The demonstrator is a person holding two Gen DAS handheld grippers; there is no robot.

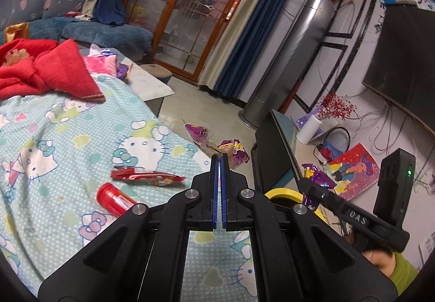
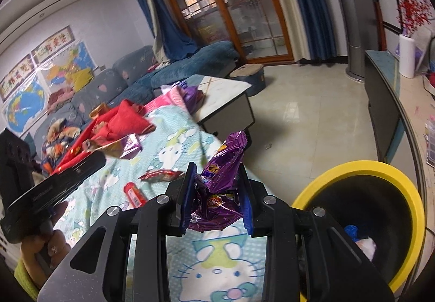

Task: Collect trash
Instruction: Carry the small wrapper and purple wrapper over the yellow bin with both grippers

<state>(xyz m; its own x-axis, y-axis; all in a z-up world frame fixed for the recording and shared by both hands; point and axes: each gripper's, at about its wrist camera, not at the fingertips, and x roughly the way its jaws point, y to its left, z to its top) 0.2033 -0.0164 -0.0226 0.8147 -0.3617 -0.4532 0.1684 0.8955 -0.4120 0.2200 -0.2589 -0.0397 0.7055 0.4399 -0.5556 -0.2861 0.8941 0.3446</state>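
My left gripper (image 1: 220,159) is shut on a crinkled purple and clear snack wrapper (image 1: 214,142), held above the edge of the Hello Kitty sheet (image 1: 68,138). My right gripper (image 2: 217,174) is shut on a crumpled purple wrapper (image 2: 221,187), held over the sheet's edge, left of the yellow-rimmed black bin (image 2: 361,209). The right gripper with its wrapper (image 1: 316,179) shows in the left wrist view, the bin's yellow rim (image 1: 282,194) behind it. A red wrapper (image 1: 144,175) and a red tube (image 1: 115,198) lie on the sheet; they also show in the right wrist view: wrapper (image 2: 160,175), tube (image 2: 134,194).
Red cloth (image 1: 40,70) and pink cloth (image 1: 99,62) lie at the sheet's far end. A white-topped low table (image 2: 225,98) stands beyond. A dark TV cabinet (image 2: 386,100) runs along the right wall, with a tiled floor (image 2: 299,125) between. The bin holds blue and white trash (image 2: 359,236).
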